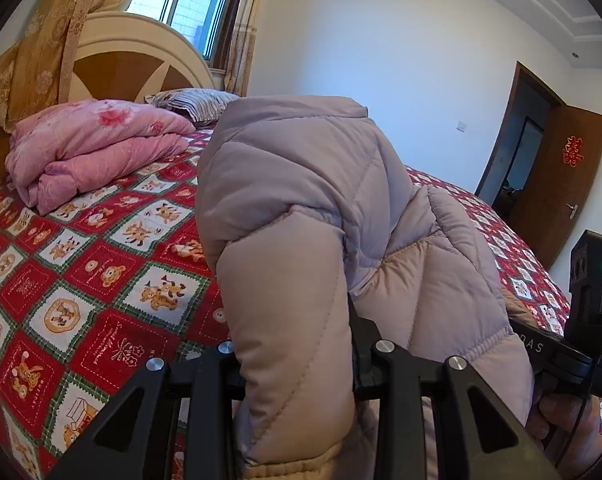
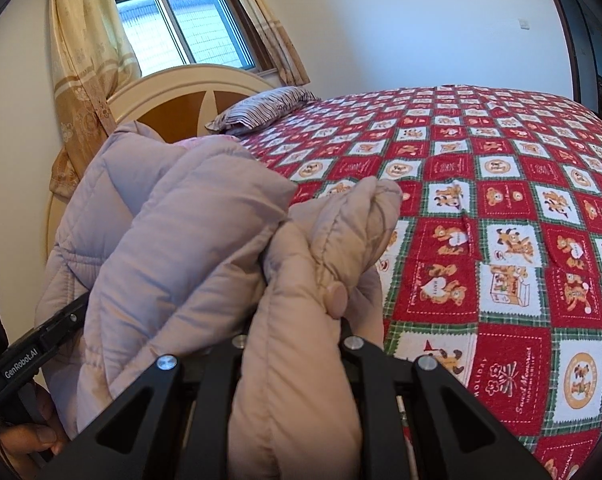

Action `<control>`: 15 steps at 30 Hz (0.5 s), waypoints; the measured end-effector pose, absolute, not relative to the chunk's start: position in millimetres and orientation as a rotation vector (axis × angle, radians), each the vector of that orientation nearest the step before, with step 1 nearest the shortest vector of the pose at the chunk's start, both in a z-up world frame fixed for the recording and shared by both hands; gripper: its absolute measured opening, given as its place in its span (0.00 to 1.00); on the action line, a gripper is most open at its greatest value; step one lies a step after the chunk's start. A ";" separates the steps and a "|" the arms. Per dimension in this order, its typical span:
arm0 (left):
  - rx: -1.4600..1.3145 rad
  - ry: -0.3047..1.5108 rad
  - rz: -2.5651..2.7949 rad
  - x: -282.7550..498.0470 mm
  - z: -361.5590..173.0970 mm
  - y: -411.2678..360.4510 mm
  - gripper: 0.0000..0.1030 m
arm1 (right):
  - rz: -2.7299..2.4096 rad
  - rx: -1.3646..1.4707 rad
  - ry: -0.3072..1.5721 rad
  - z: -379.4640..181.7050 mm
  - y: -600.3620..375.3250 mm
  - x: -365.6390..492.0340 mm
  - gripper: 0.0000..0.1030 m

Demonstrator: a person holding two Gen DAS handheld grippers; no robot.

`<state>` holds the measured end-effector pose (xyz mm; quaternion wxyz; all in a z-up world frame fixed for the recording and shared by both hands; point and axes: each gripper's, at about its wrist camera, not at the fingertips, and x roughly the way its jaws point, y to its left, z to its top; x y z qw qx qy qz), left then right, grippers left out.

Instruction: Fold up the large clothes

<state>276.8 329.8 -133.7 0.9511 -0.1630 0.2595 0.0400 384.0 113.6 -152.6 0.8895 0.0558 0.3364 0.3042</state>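
Left gripper [image 1: 297, 364] pinches puffy jacket [image 1: 313, 216] fold between its fingers; right gripper [image 2: 293, 356] pinches another fold, bed [image 2: 501, 208] beyond.

My left wrist camera sits just behind the left gripper [image 1: 297, 360], looking forward and slightly down across the bed [image 1: 101, 264] toward the headboard [image 1: 141, 52], with the padded coat [image 1: 321, 208] pressed close to the lens. My right wrist camera looks likewise along the right gripper [image 2: 293, 344]. Both views share the coat, bedspread, striped pillow [image 2: 261, 112] and window [image 2: 181, 24].
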 end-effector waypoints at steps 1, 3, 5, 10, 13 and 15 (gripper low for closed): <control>-0.333 0.530 0.084 277.4 -135.3 331.5 0.31 | 0.631 0.111 0.700 -153.6 115.5 384.1 0.16; -0.338 0.537 0.090 279.2 -139.2 335.5 0.31 | 0.628 0.094 0.699 -154.9 119.7 384.7 0.16; -0.341 0.544 0.098 280.8 -143.0 338.9 0.31 | 0.626 0.082 0.701 -156.3 123.8 385.5 0.16; -0.339 0.565 0.119 285.3 -152.7 345.6 0.35 | 0.615 0.059 0.712 -163.1 131.9 389.6 0.16; -0.327 0.576 0.136 287.6 -159.0 347.1 0.39 | 0.597 0.039 0.720 -168.6 135.3 390.6 0.16; -0.329 0.581 0.144 289.2 -162.6 348.7 0.41 | 0.575 0.021 0.729 -172.3 137.1 391.9 0.16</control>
